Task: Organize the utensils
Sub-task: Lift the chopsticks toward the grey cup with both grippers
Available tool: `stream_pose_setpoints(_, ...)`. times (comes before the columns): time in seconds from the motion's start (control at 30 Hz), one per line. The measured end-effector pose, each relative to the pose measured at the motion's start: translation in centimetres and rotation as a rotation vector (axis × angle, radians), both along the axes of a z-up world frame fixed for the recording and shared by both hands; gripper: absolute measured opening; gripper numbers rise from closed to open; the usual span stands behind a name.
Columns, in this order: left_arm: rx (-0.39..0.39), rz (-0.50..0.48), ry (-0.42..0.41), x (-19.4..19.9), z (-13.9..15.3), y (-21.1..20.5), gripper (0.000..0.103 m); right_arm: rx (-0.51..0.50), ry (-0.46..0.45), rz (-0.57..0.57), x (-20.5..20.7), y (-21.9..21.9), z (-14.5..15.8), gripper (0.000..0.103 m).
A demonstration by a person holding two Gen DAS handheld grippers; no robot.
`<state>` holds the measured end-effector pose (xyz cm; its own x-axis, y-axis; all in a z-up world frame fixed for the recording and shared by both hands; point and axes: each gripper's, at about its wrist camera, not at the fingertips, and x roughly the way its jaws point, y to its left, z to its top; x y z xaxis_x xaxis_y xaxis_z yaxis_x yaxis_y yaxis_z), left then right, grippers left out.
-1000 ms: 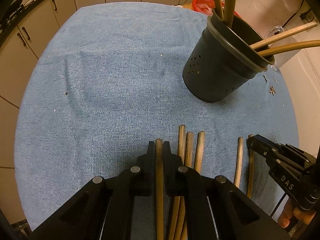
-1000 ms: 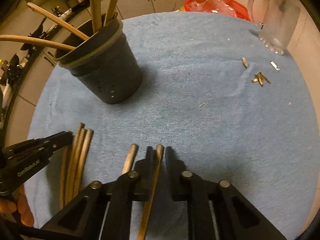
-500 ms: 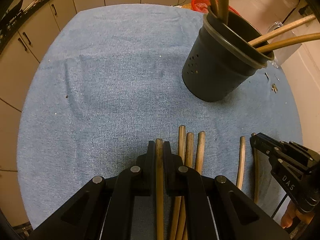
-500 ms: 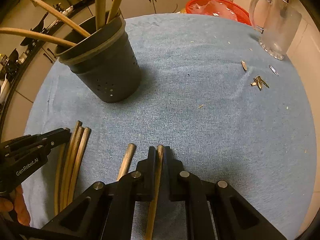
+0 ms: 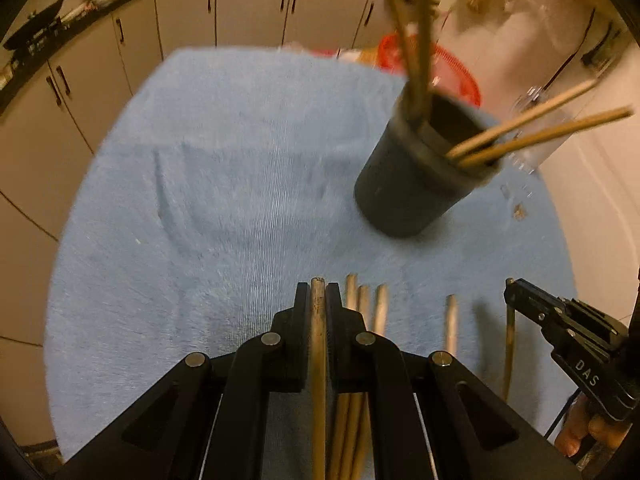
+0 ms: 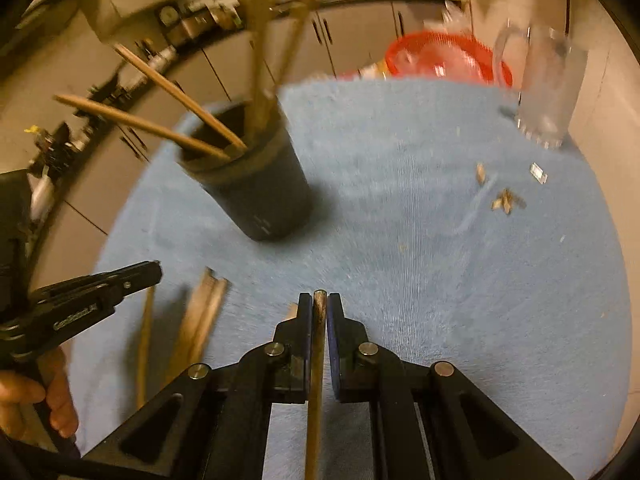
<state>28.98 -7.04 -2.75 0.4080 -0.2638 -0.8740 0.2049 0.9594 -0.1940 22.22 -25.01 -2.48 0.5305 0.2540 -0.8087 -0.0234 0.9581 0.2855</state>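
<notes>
The left gripper [image 5: 318,300] is clenched on a stick [image 5: 318,360] that runs back between its jaws, tip just past the fingertips. The right gripper [image 6: 319,306] grips another stick [image 6: 317,360] the same way. Ahead of the left jaws and to their right stands a dark cup [image 5: 420,184] on the blue towel [image 5: 200,200]; from the right jaws it sits ahead and to the left. The cup holds four sticks [image 5: 532,136]: two lean out over its rim, two rise steeply at its far side. Just right of the left jaws three loose sticks [image 5: 362,320] lie side by side on the towel, with one more [image 5: 451,324] between the two grippers. Beyond the cup is a red basket [image 6: 448,60], contents blurred, and ahead and right of the right jaws a glass mug [image 6: 548,92]
</notes>
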Motion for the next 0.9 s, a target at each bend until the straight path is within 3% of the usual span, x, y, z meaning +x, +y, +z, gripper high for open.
stream_pose_setpoints(0.33,-0.082,-0.044,-0.233,-4.5,10.4,-0.4,0.007,0.038,-0.277,0.024,-5.0,-0.4,10.0,0.007)
stream_pose_setpoints(0.53,-0.106,-0.065,-0.327,-6.3,14.0,-0.6,0.006,0.029,-0.396,0.024,-7.6,-0.2,14.1,0.007)
stream_pose_setpoints(0.7,-0.067,-0.039,-0.413,-6.7,16.0,-1.0,0.006,0.019,-0.443,0.015,-7.2,0.0,16.3,0.007)
stream_pose_setpoints(0.9,-0.108,0.001,-0.477,-6.6,17.9,-0.5,0.006,0.027,-0.459,0.008,-6.5,-0.1,17.9,0.007)
